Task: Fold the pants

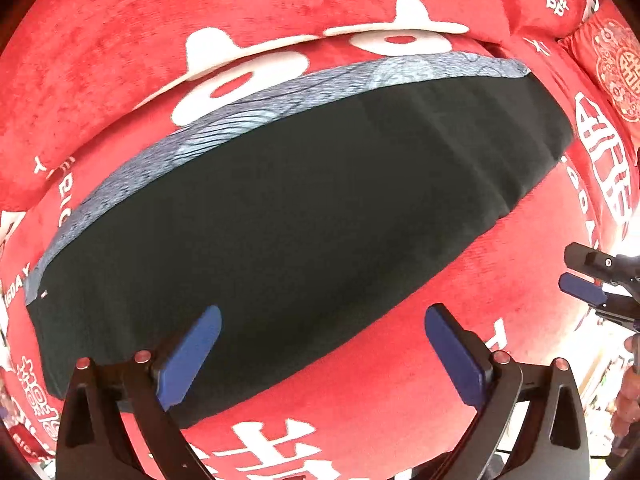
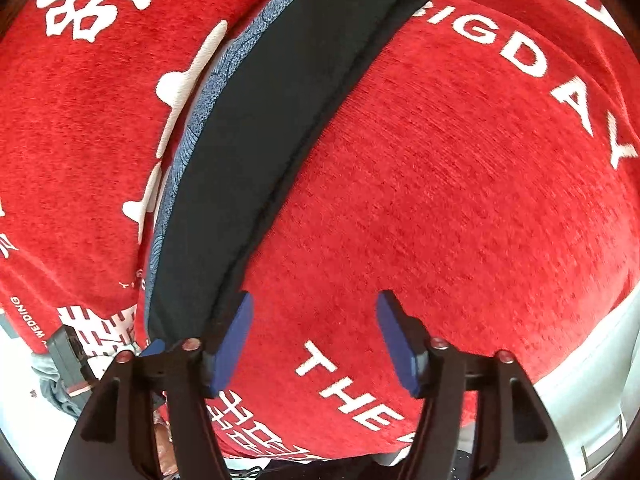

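Observation:
The dark pants (image 1: pixel 280 216) lie folded lengthwise into a long flat strip on the red bedspread (image 1: pixel 400 380), with a grey patterned band (image 1: pixel 248 120) along the far edge. My left gripper (image 1: pixel 322 348) is open and empty, hovering over the near edge of the strip. The right gripper shows at the right edge of the left wrist view (image 1: pixel 592 288). In the right wrist view the pants (image 2: pixel 272 132) run away as a narrow strip to the upper left. My right gripper (image 2: pixel 314 340) is open and empty, beside the near end of the pants.
The red bedspread (image 2: pixel 460 160) carries white characters and lettering. A red patterned pillow (image 1: pixel 612 64) lies at the far right. The bed edge with pale floor (image 2: pixel 592 380) shows at lower right. A grey device (image 2: pixel 68 356) sits at lower left.

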Demonstrator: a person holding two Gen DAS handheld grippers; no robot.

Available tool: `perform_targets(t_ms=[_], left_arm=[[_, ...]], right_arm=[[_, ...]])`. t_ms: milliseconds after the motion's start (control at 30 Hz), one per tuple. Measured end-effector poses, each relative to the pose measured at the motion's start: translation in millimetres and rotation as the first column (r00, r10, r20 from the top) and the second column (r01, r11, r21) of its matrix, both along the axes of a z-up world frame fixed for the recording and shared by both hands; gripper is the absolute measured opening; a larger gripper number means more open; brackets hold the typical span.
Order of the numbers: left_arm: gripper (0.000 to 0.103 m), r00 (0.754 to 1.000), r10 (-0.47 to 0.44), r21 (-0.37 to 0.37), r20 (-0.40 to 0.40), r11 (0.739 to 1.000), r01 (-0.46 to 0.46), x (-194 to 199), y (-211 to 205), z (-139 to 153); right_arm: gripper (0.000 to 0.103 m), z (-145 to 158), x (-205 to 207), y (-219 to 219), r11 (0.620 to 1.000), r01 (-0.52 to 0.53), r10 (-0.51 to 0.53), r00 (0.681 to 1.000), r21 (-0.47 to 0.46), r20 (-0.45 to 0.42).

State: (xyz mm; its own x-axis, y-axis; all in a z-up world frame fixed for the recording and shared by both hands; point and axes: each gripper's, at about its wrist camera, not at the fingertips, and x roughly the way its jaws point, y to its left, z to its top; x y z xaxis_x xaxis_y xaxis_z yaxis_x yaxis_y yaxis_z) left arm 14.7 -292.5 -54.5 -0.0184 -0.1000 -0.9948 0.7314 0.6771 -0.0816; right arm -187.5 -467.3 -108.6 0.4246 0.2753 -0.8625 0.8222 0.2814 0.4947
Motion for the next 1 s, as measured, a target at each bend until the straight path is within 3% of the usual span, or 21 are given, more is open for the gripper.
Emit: perform_targets(t_ms=[267, 500, 600, 867, 933, 967, 1000], left_arm=[[0.102, 0.998, 0.070, -0.010, -0.007, 0.997, -0.070, -4, -60, -3], [0.102, 0.991, 0.122, -0.022, 0.053, 0.992, -0.121, 0, -127, -27], [0.102, 0.987, 0.155, 0.005, 0.038, 0.988, -0.156, 0, -134, -44], [0.102, 0.985, 0.164, -0.004, 0.055, 0.986, -0.164, -2, -134, -46], [0.101, 0.987, 0.157, 0.003, 0.047, 0.988, -0.157, -1, -135, -46], [0.097, 0.987, 0.154, 0.006, 0.042, 0.988, -0.154, 2, -138, -45], [0.081, 0.986, 0.158, 0.004, 0.044, 0.987, -0.159, 3, -140, -42]], right_arm=[[0.073, -3, -5, -75, 0.997, 0.072, -0.072, 0.990, 0.003, 0.123], [0.073, -31, -10, -131, 0.982, 0.170, -0.184, 0.959, 0.085, 0.215], [0.073, -36, -14, -141, 0.976, 0.188, -0.211, 0.937, 0.107, 0.279], [0.073, -43, -5, -152, 0.952, 0.257, -0.303, 0.875, 0.168, 0.377], [0.064, -49, -1, -154, 0.933, 0.276, -0.348, 0.855, 0.232, 0.385], [0.043, -51, 0, -155, 0.928, 0.274, -0.355, 0.854, 0.253, 0.380], [0.013, -55, 3, -156, 0.926, 0.268, -0.354, 0.860, 0.267, 0.367]])
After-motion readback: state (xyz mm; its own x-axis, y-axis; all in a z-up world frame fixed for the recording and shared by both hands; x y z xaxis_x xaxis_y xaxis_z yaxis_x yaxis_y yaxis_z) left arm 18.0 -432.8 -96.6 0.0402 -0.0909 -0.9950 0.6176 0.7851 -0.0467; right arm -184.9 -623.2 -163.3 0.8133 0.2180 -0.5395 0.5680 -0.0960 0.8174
